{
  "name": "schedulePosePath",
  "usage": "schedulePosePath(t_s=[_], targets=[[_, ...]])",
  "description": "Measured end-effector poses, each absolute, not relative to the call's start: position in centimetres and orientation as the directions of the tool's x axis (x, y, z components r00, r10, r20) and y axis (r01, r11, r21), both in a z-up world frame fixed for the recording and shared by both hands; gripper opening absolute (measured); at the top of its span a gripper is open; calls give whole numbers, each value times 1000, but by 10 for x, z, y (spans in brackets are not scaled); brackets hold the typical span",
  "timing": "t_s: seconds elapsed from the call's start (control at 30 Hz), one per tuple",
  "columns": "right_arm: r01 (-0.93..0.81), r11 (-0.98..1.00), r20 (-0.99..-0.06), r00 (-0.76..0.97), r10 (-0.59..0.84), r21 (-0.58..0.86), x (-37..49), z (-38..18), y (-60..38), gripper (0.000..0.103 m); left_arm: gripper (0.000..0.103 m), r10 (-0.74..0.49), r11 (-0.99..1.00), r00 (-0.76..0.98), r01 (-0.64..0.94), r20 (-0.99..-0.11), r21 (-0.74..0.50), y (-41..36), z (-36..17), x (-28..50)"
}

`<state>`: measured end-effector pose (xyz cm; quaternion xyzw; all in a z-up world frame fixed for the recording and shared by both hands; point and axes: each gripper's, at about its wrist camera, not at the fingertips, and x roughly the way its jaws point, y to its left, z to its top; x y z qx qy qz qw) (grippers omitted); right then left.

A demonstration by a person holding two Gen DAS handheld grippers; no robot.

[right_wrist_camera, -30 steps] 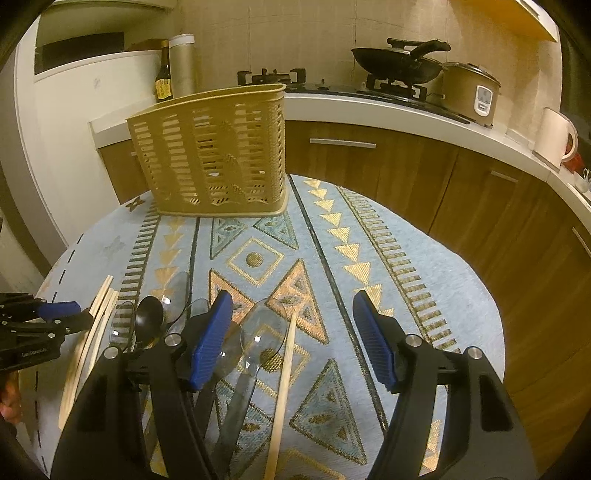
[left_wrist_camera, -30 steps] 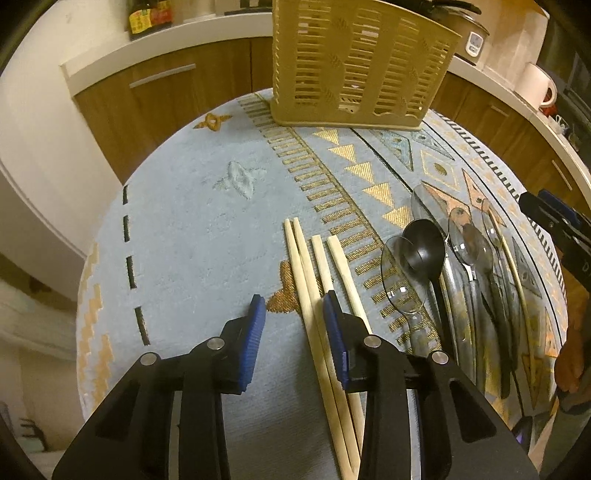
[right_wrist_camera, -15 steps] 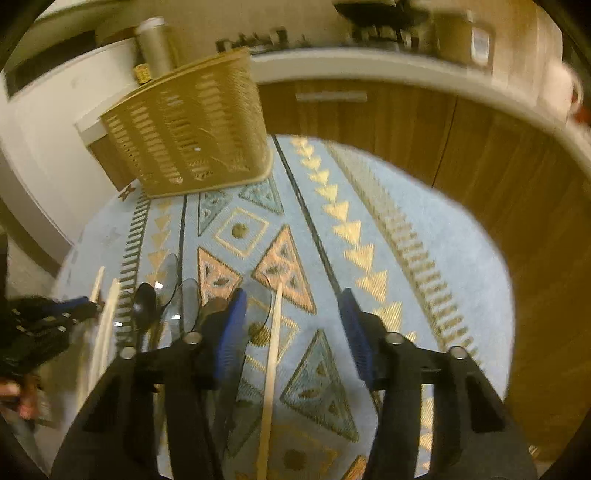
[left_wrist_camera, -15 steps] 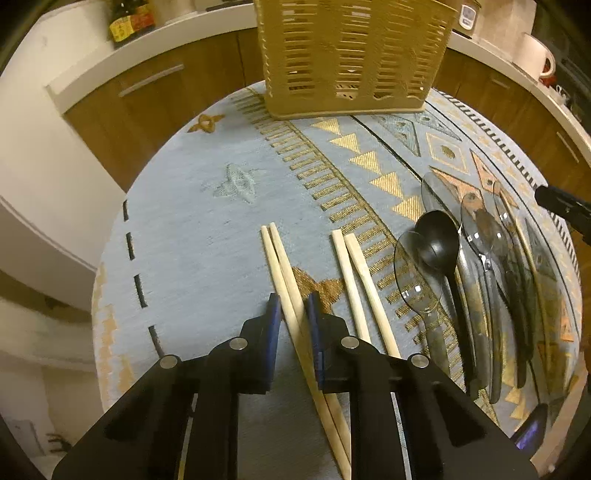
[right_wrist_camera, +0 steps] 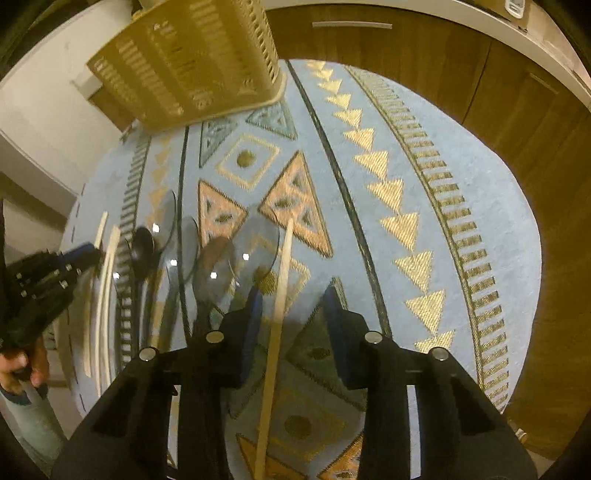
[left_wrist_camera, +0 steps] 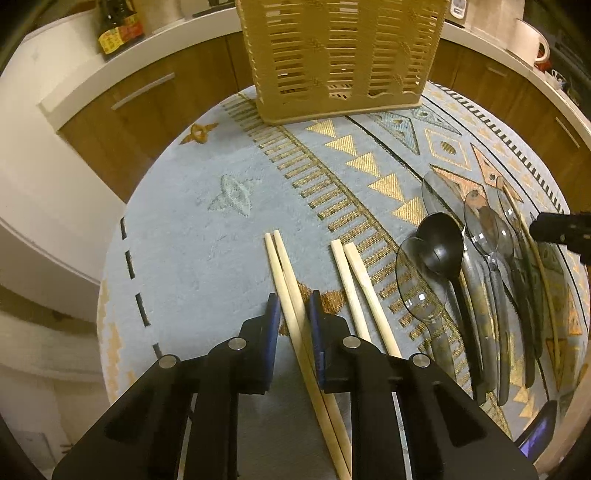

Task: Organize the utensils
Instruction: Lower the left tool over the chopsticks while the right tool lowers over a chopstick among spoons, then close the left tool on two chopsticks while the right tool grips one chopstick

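Left gripper (left_wrist_camera: pixel 291 308) fingers pinch wooden chopstick pair (left_wrist_camera: pixel 286 280); right gripper (right_wrist_camera: pixel 293 301) closing around single chopstick (right_wrist_camera: pixel 282 273).

Kitchen surroundings beyond the round table

A patterned blue tablecloth (left_wrist_camera: pixel 207 236) covers the tabletop; far left a dark sauce bottle (left_wrist_camera: pixel 118 27) stands on the white counter (left_wrist_camera: pixel 159 40), wooden cabinets (right_wrist_camera: pixel 424 59) below, a white kettle (left_wrist_camera: pixel 526 40) far right.

Basket (left_wrist_camera: pixel 340 59) behind; chopsticks (left_wrist_camera: pixel 284 273) left of spoons (left_wrist_camera: pixel 443 247) on cloth (left_wrist_camera: pixel 207 240).
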<state>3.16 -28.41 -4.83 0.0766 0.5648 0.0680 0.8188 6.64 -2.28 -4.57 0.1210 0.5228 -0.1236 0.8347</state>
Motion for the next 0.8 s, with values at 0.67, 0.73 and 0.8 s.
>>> schedulePosePath(t_s=[0.67,0.73,0.8], targets=[[-71,989,-876,458,150,132,31,-23,-279,4,9,-234,948,559,312,-795,-60,-12,-20,57],[-81,985,-839,516,171,151,28,-9,-282,4,9,-286,946,612,302,-738,-116,-9,-4,56],[-98,981,-799,570,194,168,25,4,-283,4,9,-324,941,660,298,-678,-159,-6,11,54]])
